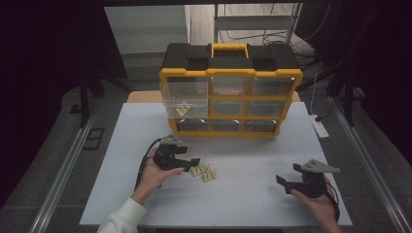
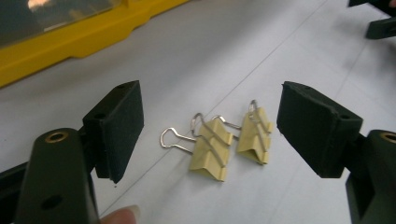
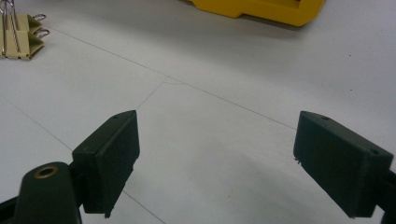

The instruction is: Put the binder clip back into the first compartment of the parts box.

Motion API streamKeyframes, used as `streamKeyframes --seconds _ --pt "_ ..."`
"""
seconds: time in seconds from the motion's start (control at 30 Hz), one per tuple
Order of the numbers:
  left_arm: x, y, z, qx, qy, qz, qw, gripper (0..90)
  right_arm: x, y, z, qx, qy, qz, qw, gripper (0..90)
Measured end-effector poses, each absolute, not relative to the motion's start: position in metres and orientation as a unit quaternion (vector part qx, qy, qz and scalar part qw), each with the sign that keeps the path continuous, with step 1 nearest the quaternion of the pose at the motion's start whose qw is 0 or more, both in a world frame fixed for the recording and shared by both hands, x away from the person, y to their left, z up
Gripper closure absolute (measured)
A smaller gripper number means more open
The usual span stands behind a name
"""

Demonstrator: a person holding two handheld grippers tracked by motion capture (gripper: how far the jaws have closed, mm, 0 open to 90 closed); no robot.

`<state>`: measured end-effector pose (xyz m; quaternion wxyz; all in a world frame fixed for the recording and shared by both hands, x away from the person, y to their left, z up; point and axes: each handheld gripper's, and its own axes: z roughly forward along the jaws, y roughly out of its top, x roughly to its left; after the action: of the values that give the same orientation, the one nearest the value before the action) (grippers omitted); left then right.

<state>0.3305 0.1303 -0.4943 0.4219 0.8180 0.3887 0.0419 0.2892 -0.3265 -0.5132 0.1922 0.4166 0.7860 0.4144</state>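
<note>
Two tan binder clips lie side by side on the white table: one (image 2: 211, 148) nearer the left jaw and one (image 2: 255, 135) to its right, also visible as a pair (image 1: 203, 172) in the high view. My left gripper (image 2: 210, 135) is open, with its jaws standing either side of the clips and not touching them; in the high view it (image 1: 194, 161) sits just left of them. My right gripper (image 3: 215, 163) is open over bare table at the front right (image 1: 281, 180). The clips (image 3: 17, 35) show at the top left of the right gripper view.
A yellow and black drawer organiser (image 1: 230, 90) stands at the back of the table. Its top-left clear drawer (image 1: 185, 99) is pulled out and holds another tan clip (image 1: 183, 108). A white power strip (image 1: 320, 127) lies off the table's right edge.
</note>
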Motion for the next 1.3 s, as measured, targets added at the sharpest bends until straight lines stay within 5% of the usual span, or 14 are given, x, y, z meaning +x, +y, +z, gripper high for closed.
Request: streamKeyframes --seconds 0.53,0.87,1.07,1.3 --pt "0.343 0.126 -0.512 0.824 0.395 0.006 0.406 31.9 0.29 -0.326 -0.514 0.416 0.787 0.413 0.191 14.4" --pt "0.345 0.123 -0.519 0.828 0.394 -0.018 0.4 54.8 0.29 -0.326 -0.514 0.415 0.787 0.414 0.191 14.3" --pt "0.345 0.123 -0.519 0.831 0.385 -0.033 0.4 78.9 0.29 -0.328 -0.514 0.419 0.785 0.413 0.192 14.4" --pt "0.34 0.123 -0.514 0.828 0.375 -0.048 0.415 89.5 0.29 -0.328 -0.514 0.419 0.785 0.413 0.193 14.4"
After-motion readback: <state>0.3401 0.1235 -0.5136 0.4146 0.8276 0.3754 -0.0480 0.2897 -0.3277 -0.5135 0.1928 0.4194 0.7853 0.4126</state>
